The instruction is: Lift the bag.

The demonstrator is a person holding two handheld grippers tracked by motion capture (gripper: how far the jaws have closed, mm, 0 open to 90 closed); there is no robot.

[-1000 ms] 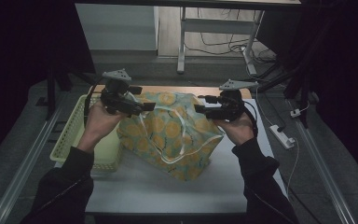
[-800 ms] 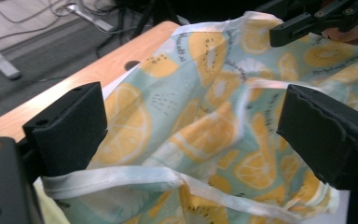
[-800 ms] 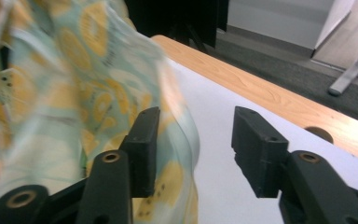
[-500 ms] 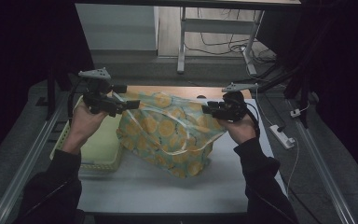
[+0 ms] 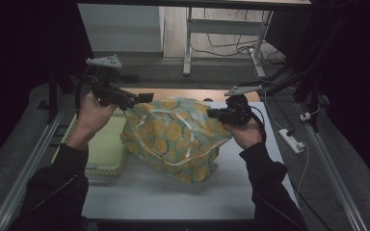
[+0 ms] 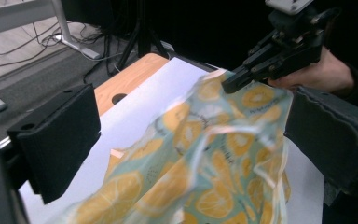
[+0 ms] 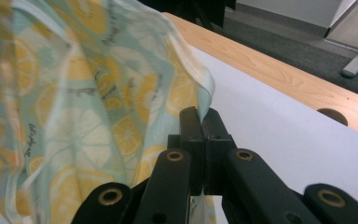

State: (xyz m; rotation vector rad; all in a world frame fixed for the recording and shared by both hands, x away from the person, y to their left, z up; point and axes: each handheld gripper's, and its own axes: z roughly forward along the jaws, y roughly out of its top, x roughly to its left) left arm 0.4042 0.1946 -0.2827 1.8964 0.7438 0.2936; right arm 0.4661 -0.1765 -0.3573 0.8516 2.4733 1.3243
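Bag (image 5: 176,139) hangs lifted over the table (image 5: 173,192), beside the basket (image 5: 103,154). Left gripper (image 5: 142,97), jaws wide and just opening, is off its left corner. Right gripper (image 5: 212,113) has just pinched the right edge. Likely left: regrip, then spread or fold.

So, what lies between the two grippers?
In the high view, the lemon-print cloth spans from the left gripper to the right gripper, which is shut on its edge; the left jaws stand open.
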